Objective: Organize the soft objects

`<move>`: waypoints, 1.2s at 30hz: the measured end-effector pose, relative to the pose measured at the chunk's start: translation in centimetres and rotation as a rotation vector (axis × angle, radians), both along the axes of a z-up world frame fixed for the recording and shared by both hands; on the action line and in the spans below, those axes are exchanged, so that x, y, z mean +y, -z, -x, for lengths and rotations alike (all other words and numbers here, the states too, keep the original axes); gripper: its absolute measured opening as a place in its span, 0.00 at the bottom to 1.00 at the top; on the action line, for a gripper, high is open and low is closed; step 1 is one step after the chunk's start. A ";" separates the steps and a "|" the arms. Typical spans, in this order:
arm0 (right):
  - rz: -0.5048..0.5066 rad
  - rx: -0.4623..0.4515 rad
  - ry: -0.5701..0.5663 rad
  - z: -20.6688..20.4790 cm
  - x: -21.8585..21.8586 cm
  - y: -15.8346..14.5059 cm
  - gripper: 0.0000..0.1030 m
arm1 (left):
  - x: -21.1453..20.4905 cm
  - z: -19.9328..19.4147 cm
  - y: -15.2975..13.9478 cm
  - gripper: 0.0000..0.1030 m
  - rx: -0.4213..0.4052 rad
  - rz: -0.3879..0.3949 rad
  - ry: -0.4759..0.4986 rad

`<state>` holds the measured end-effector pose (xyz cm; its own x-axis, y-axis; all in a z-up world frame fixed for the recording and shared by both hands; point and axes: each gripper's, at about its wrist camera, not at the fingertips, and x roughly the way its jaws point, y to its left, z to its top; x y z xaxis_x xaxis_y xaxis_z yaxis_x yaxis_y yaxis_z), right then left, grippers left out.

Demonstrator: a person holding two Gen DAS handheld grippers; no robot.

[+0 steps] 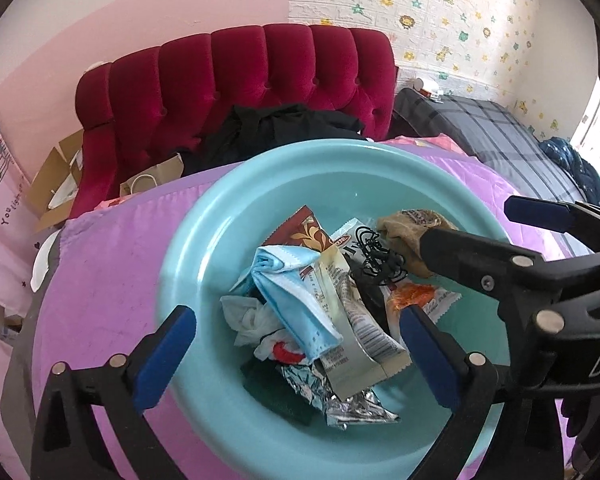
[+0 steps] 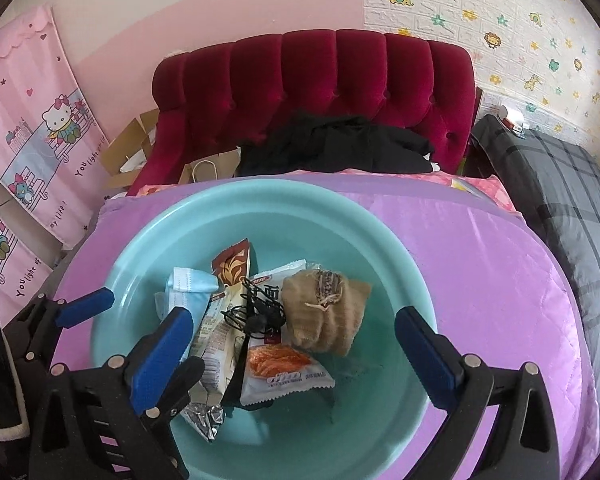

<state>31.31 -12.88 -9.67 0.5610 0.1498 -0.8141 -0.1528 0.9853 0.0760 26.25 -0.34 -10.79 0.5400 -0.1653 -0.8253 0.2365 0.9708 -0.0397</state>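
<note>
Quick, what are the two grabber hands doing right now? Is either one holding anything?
Left gripper: open, holding nothing, fingers spread above the pile in the round light-blue plastic basin.
Right gripper: open, holding nothing, above the same basin.

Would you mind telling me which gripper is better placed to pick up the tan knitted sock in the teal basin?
Probably the right gripper: its open jaws frame the tan knitted sock; the left gripper frames the blue face mask.
</note>
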 end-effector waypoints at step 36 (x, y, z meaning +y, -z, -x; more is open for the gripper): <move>0.039 -0.073 -0.030 16.7 -1.7 -9.6 1.00 | 0.3 16.5 -9.4 1.00 -0.135 -0.080 -0.109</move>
